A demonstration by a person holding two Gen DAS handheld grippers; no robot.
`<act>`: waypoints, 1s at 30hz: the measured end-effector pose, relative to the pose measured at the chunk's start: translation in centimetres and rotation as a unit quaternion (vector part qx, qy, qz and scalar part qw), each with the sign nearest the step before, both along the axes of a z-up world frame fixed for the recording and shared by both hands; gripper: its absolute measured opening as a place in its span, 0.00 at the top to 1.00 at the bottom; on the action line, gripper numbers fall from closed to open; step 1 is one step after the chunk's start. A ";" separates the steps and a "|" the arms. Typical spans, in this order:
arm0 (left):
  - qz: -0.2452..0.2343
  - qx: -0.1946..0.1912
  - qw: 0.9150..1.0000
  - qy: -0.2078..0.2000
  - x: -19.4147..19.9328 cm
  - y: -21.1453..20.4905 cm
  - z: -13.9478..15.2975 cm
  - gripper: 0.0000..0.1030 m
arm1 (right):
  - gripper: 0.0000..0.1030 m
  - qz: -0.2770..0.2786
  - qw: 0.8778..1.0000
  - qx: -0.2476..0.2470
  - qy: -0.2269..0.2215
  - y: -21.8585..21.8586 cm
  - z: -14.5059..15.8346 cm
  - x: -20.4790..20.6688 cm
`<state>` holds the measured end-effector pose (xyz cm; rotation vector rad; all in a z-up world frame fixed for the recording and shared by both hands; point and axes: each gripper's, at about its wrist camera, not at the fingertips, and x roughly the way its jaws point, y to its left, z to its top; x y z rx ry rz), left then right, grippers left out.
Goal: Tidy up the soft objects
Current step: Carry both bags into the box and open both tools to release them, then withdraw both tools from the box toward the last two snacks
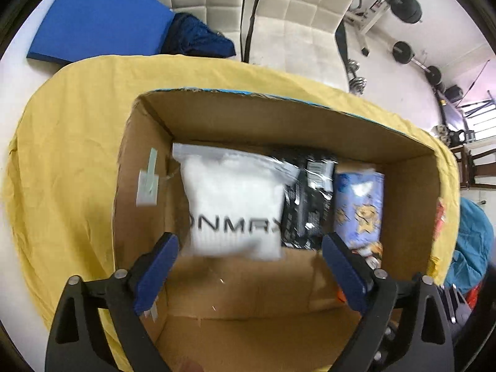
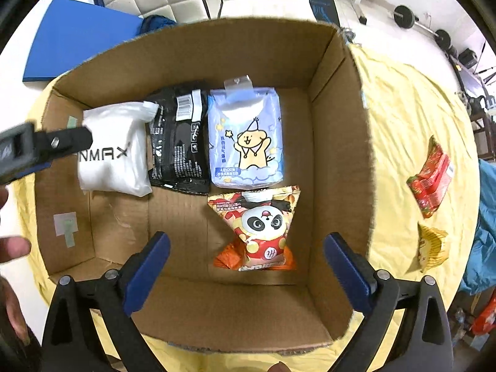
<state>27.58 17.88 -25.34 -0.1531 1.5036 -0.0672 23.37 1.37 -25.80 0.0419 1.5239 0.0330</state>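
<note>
An open cardboard box (image 2: 338,130) stands on a yellow cloth. Along its far wall lie a white lettered pack (image 2: 110,152), a black pack (image 2: 179,136) and a light-blue tissue pack with a cartoon animal (image 2: 246,136). A panda snack bag (image 2: 260,229) lies in front of the tissue pack. My right gripper (image 2: 246,266) hangs open above the box, nothing between its blue pads. My left gripper (image 1: 249,268) is open too, over the white pack (image 1: 232,198), black pack (image 1: 305,198) and tissue pack (image 1: 359,204). One of its fingers (image 2: 66,141) reaches in over the white pack in the right wrist view.
On the yellow cloth (image 2: 403,99) right of the box lie a red packet (image 2: 431,176) and a yellow packet (image 2: 429,246). A blue mat (image 2: 77,40), white padded chairs (image 1: 297,15) and gym weights (image 1: 403,51) are beyond. A hand (image 2: 12,245) shows at the left edge.
</note>
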 end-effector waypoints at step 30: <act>0.016 0.022 0.989 -0.147 -13.5 -0.2 12.8 0.00 | 0.00 0.024 0.991 0.057 -0.120 -2.2 12.4 -10.4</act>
